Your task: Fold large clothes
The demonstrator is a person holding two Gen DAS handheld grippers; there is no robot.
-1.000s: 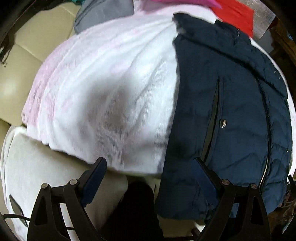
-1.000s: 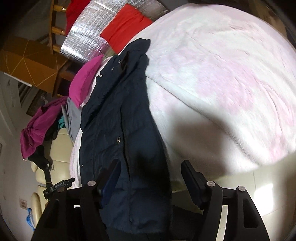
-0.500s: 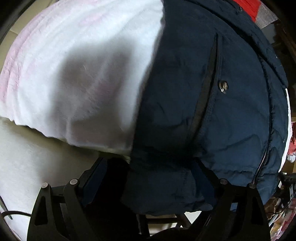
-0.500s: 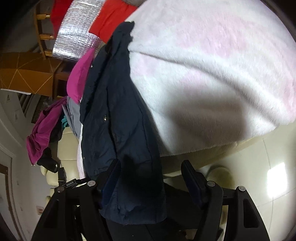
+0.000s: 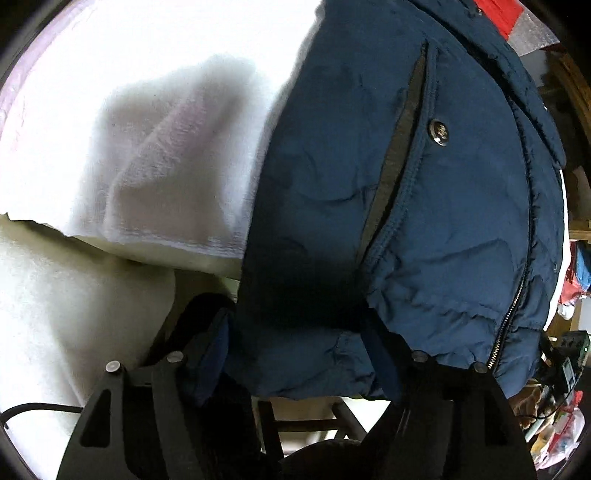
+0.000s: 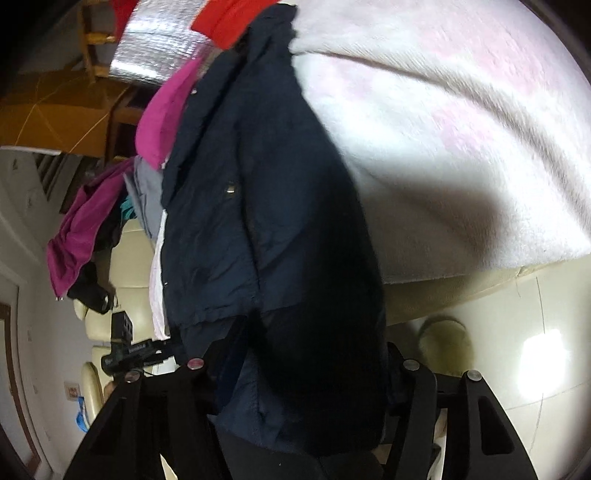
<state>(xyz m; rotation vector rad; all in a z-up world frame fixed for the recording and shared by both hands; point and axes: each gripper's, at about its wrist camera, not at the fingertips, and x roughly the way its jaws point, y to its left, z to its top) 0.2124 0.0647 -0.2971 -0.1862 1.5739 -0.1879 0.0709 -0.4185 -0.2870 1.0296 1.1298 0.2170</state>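
A navy puffer jacket [image 5: 424, 221] with a zip and a snap button lies on a white and pink fleece blanket [image 5: 147, 129], its hem hanging over the near edge. My left gripper [image 5: 299, 332] points steeply down with the hem's left corner between its jaws, which are closing. In the right wrist view the jacket [image 6: 258, 221] runs away from me across the blanket [image 6: 443, 129]. My right gripper [image 6: 310, 343] has the hem's other end between its jaws, which are also closing. The hem hides the pads' inner faces.
A magenta garment [image 6: 162, 110], a grey one [image 6: 147, 199], a red cloth [image 6: 221, 22] and a silver foil sheet [image 6: 159, 48] lie past the jacket's collar. A cream sofa [image 6: 125, 295] stands left. Pale tiled floor [image 6: 535, 332] shows right, a wooden stool [image 5: 306, 417] below.
Both grippers came down and in toward the jacket's hem, which now sits between each pair of jaws. Both pairs of jaws have narrowed.
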